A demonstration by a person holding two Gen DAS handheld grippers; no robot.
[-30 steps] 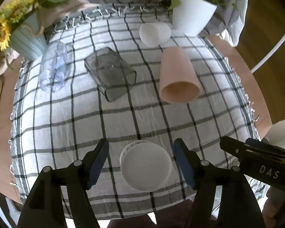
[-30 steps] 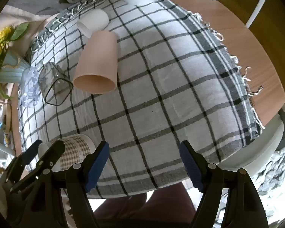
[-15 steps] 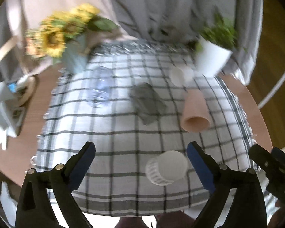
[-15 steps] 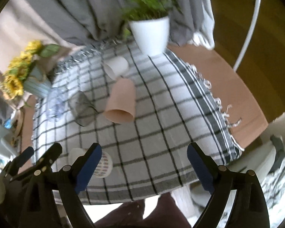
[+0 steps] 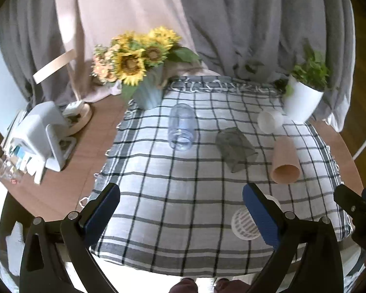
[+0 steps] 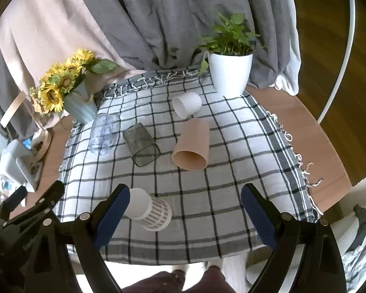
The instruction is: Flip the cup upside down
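Cup (image 6: 148, 210) with ribbed white plastic sides upside down near the checked tablecloth's (image 6: 207, 202) front edge, bare cloth to its right, left claw (image 5: 180, 210) and right claw (image 6: 183, 210) both spread wide, holding nothing

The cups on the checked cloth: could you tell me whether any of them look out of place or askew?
Four lie on their sides: the clear cup, the smoky glass, the white cup and the pink cup. The patterned cup near the front edge stands upside down. Nothing looks spilled or broken.
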